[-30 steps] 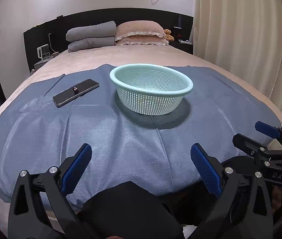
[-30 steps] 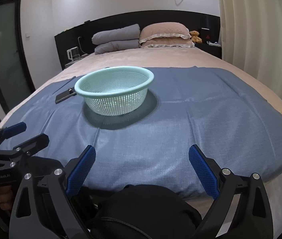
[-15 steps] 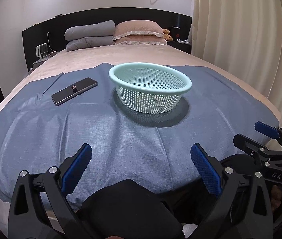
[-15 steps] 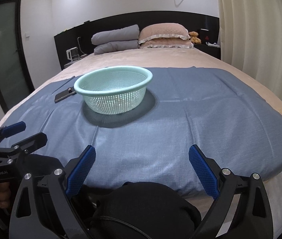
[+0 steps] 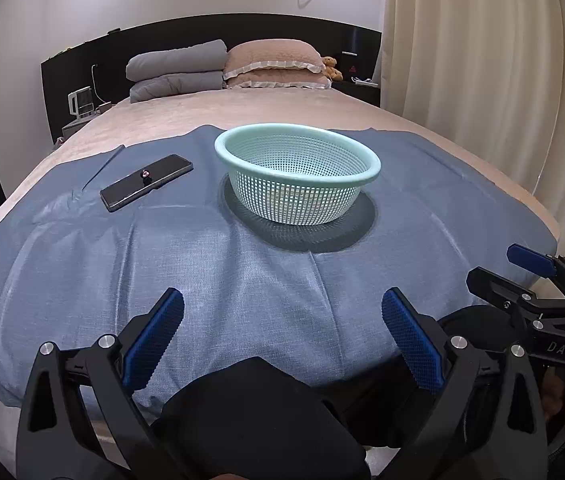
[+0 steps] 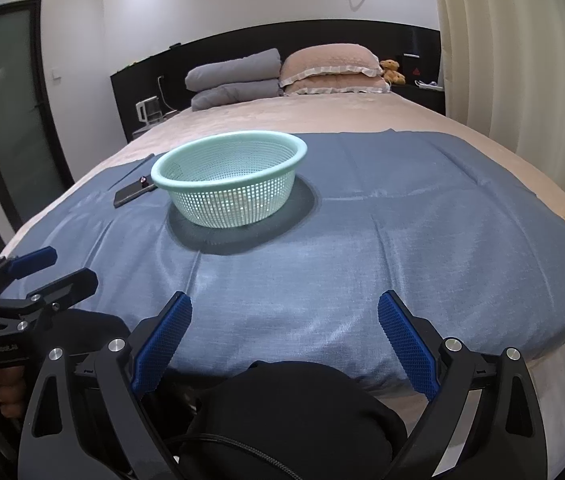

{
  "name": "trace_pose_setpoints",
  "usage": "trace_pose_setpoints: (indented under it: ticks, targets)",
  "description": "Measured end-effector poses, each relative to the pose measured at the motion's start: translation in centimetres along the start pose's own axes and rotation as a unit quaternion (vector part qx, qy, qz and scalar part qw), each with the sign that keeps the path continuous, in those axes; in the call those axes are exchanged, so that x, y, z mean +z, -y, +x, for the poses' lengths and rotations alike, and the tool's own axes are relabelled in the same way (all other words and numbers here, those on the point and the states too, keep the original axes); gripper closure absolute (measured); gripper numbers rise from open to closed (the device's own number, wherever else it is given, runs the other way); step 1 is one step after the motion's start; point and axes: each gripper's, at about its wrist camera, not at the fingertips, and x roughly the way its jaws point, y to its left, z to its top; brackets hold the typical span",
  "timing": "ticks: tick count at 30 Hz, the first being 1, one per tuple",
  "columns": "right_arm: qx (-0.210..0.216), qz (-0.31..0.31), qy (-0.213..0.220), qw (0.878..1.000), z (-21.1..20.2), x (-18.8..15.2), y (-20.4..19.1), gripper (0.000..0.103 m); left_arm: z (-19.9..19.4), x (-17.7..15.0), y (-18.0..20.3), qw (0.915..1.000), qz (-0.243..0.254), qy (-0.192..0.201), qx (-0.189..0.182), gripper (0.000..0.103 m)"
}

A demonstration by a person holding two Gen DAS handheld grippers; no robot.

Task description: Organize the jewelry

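Basket (image 5: pixel 297 174), mint mesh, on blue cloth (image 5: pixel 242 280); contents unclear. Left of basket: phone (image 5: pixel 146 187) bearing 1 small ring-like jewel (image 5: pixel 145 174), not yet moved. Left gripper (image 5: pixel 282 336) and right gripper (image 6: pixel 284 340): both spread wide, empty, well short of basket. Task judged barely begun

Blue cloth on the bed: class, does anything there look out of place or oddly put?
Yes: a small ring-like piece sits on a dark phone, left of the mint basket, not inside it. The blue cloth is slightly creased.
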Motion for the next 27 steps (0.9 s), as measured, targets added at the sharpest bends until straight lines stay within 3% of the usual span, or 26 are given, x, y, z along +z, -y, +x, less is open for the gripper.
trace_pose_setpoints:
  ticks: [27]
  targets:
    - [0.021,-0.006,0.004,1.0,-0.33,-0.16,-0.03,0.013,0.0,-0.2,0.05,0.9999,0.011,-0.004,-0.01,0.006]
